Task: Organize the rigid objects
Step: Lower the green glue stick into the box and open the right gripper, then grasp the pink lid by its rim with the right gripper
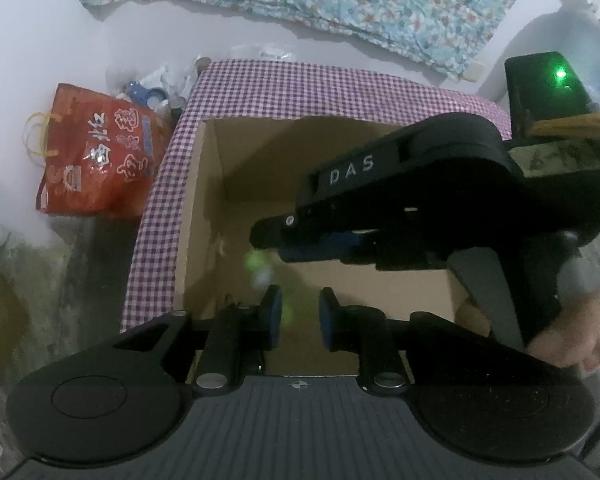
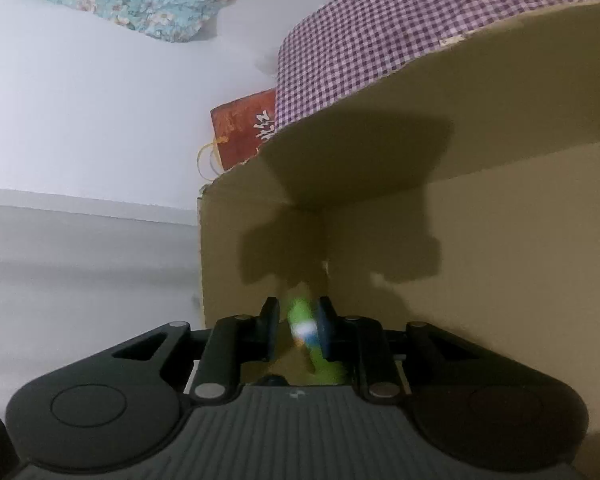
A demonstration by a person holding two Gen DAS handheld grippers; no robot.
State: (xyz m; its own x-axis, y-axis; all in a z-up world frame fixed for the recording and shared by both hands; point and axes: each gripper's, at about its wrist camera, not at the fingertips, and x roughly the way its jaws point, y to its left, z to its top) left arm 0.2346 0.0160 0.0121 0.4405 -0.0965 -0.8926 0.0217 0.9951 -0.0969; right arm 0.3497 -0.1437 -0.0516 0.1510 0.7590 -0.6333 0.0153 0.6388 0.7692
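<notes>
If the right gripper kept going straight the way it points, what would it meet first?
Most likely the inner corner of the cardboard box. The right gripper aims at it, with a blurred green object between its fingers; how far off the corner lies is unclear.

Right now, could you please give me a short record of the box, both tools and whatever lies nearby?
Container: cardboard box, open top, checked cloth draped over its rim
Left tool: over the box, pads apart, nothing pressed between them
Right tool: reaching into the box
Item: blurred green object between the right tool's pads; grip unclear
Beside box: red bag
Behind box: floral cloth
</notes>
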